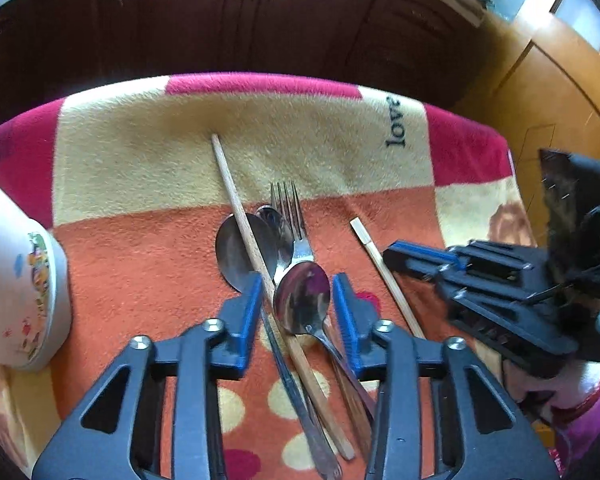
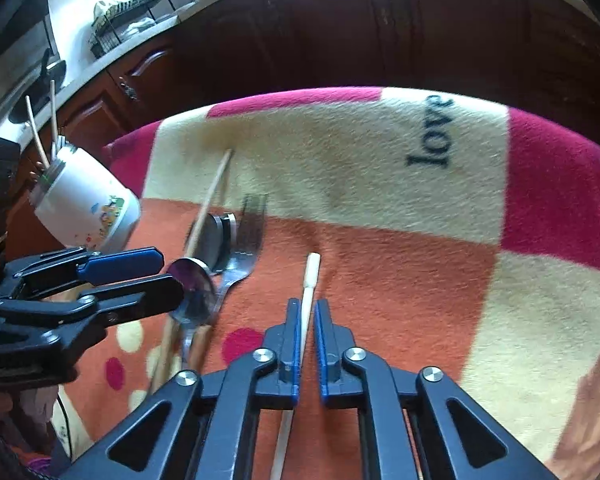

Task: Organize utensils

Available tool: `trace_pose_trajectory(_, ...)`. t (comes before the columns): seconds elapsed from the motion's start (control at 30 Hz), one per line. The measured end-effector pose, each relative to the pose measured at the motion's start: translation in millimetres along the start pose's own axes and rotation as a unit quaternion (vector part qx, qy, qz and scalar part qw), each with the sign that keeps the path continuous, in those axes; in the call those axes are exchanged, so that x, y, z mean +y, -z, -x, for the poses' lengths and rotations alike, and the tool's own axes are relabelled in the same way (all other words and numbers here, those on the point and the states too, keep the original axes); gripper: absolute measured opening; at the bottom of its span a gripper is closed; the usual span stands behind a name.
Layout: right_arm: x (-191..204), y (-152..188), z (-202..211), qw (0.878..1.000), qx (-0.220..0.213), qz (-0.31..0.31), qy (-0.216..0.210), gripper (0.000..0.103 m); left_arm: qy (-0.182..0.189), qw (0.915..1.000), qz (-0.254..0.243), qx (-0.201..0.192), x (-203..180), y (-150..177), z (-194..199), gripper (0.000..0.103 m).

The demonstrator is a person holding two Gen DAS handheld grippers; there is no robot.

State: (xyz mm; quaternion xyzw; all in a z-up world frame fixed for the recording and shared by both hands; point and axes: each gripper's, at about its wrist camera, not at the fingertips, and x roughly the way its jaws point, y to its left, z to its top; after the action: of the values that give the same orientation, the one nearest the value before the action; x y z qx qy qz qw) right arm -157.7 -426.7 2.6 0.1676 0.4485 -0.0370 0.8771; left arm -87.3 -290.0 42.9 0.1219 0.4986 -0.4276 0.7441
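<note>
Several utensils lie piled on a patterned blanket [image 1: 140, 160]: a fork [image 1: 292, 216], a large spoon [image 1: 232, 252], a smaller spoon [image 1: 278, 232], a third spoon [image 1: 302, 296] and a long wooden chopstick [image 1: 232, 188] crossing them. My left gripper [image 1: 297, 292] is open, its blue pads straddling the third spoon's bowl and the long chopstick. A second, pale chopstick [image 2: 311, 272] lies apart to the right. My right gripper [image 2: 305, 316] is shut on its shaft. In the left wrist view the right gripper [image 1: 392, 254] sits at the right on that chopstick [image 1: 366, 240].
A white printed cup [image 2: 84, 204] stands at the blanket's left edge with chopsticks in it, close beside the left gripper [image 2: 164, 276]. Dark wooden cabinets [image 1: 260, 20] rise behind the far edge. A dish rack [image 2: 128, 12] sits on a counter. A pink sleeve [image 1: 592, 412] is at lower right.
</note>
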Motion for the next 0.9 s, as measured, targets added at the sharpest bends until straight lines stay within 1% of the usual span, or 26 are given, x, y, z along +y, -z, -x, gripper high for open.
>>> trace_pose_trajectory(0.1,-8,-1,-1,1.0,0.006,-0.015,-0.022,0.005,-0.008,0.9999,0.002,0.006,2,1,-6,0.022)
trace_pose_trajectory(0.13,-8,-3,-2,1.0,0.007,-0.017,-0.025,0.005,-0.009,0.9999,0.004,0.006,4,1,-6,0.018)
trace_pose_trajectory(0.27,-6,-12,-2,0.999,0.0,-0.028,-0.043,0.005,-0.008,0.9999,0.009,0.002,6,1,-4,0.007)
trace_pose_trajectory(0.33,4,-16,-5,0.999,0.001,-0.014,-0.036,0.006,-0.003,1.0,0.008,0.001,6,2,0,0.005)
trace_pose_trajectory(0.47,12,-23,-26,1.0,0.028,-0.002,-0.008,0.007,0.004,0.9999,0.011,-0.002,3,2,4,0.003)
trace_pose_trajectory(0.6,12,-24,-26,1.0,0.02,-0.006,-0.005,0.006,0.007,1.0,0.004,-0.003,-1,3,7,0.003)
trace_pose_trajectory(0.73,14,-18,-16,1.0,0.011,0.009,-0.001,0.006,0.009,1.0,-0.002,0.002,-5,0,3,0.003)
trace_pose_trajectory(0.8,10,-15,-12,1.0,0.01,0.006,-0.001,0.006,0.006,1.0,-0.004,0.006,-6,-3,-2,0.005)
trace_pose_trajectory(0.9,3,-12,-9,1.0,0.012,-0.005,-0.009,0.006,0.008,0.9999,-0.005,0.012,-9,-6,-7,0.015)
